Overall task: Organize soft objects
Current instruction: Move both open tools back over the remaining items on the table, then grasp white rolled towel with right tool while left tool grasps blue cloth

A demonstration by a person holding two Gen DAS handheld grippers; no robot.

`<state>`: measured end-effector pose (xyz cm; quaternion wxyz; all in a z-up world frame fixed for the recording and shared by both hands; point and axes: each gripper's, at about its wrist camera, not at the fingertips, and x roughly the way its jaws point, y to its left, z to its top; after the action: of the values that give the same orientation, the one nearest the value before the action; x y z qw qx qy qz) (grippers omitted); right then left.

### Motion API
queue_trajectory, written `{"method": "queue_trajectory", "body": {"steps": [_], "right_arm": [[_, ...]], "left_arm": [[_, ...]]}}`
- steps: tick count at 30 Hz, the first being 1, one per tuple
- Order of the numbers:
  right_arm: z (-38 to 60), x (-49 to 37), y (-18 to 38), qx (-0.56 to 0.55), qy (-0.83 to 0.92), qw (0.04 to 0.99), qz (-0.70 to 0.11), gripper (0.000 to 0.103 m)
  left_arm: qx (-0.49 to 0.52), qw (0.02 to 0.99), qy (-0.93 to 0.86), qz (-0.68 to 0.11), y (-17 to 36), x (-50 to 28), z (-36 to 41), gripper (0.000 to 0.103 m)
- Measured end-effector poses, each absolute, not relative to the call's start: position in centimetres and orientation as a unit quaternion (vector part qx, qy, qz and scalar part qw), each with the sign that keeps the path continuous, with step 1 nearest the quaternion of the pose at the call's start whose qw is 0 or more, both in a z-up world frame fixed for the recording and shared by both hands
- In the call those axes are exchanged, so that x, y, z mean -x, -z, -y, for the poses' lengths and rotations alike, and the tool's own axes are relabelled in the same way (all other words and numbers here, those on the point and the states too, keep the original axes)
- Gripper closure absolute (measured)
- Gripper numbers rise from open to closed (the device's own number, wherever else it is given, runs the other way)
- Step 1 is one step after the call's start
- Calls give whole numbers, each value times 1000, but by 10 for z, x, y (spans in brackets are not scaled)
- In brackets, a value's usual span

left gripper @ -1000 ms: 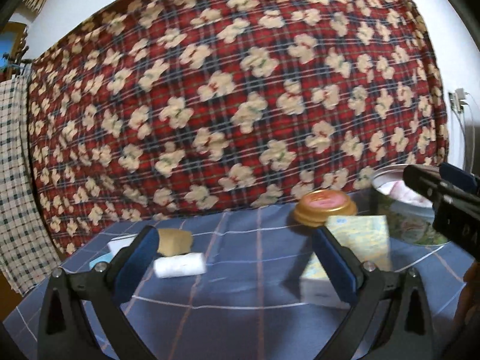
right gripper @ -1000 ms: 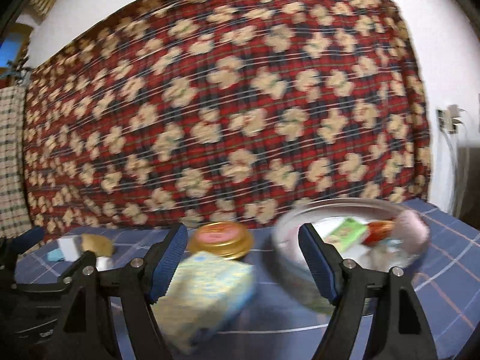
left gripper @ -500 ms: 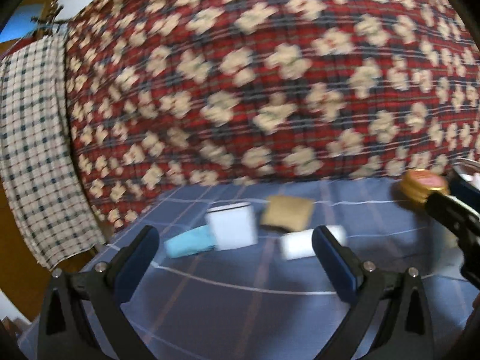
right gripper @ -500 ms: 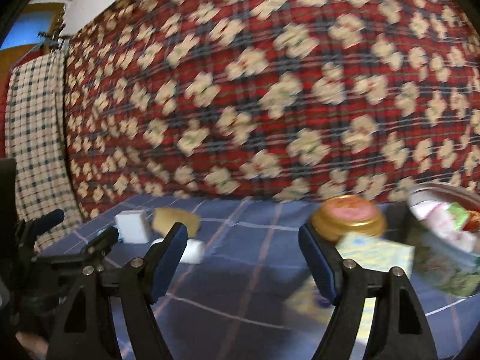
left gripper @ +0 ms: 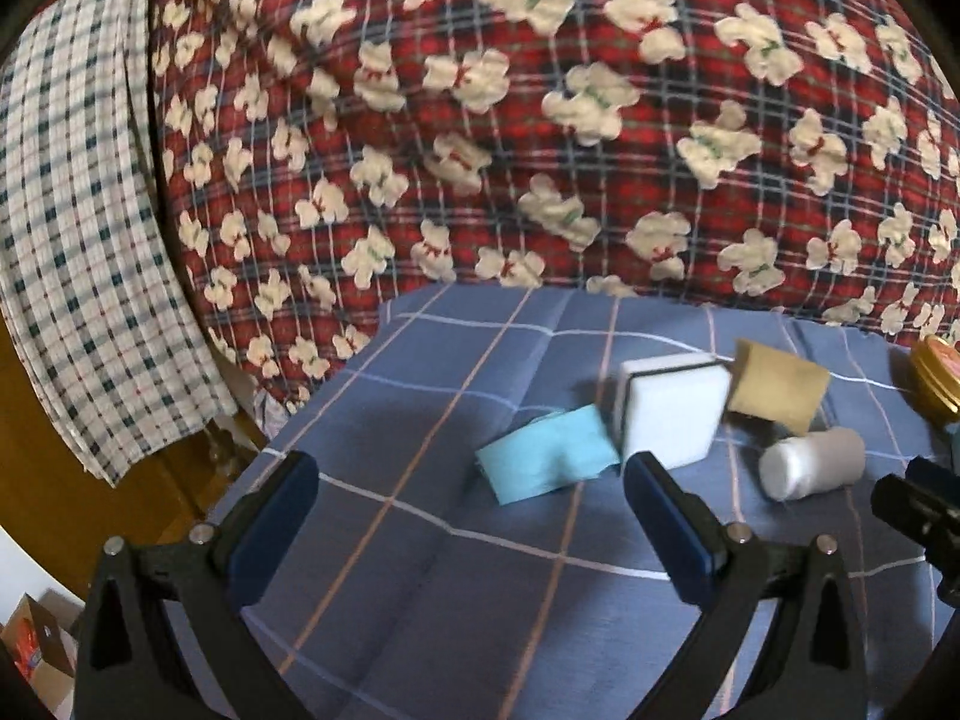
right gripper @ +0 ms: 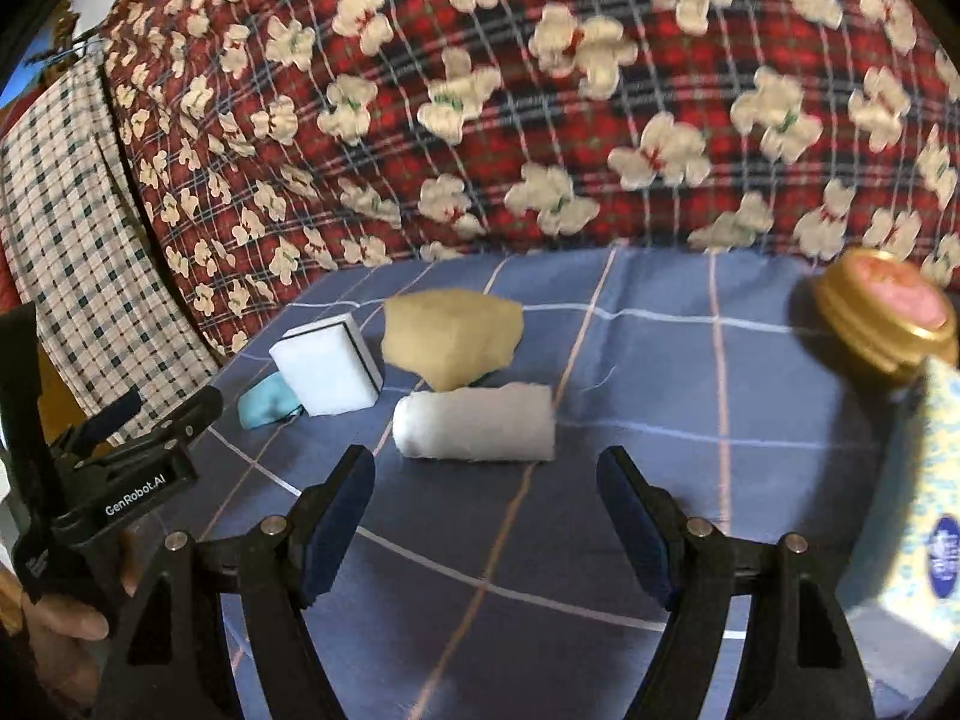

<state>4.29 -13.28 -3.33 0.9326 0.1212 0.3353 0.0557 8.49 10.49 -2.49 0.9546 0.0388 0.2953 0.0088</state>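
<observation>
Both grippers stood with jaws wide apart and nothing between them. The right gripper pointed at the white rolled cloth, just ahead of its fingertips, probably lined up for a first pick. The left gripper faced the light blue cloth, which lay touching the white sponge block; the tan sponge sat just beyond. All four soft pieces clustered on the blue checked tablecloth, well apart from the gold-lidded jar and the tissue pack at right.

black tongs, blue pads (silver screws)
</observation>
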Motion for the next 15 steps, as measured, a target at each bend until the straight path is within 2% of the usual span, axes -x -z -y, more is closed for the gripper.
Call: {"method": "queue_trajectory", "body": {"steps": [15], "right_arm": [[107,-76,41,-113,-60,919,-372,24]], "left_arm": [[-28,936,-30,-350,37,-110,-121,0]]}}
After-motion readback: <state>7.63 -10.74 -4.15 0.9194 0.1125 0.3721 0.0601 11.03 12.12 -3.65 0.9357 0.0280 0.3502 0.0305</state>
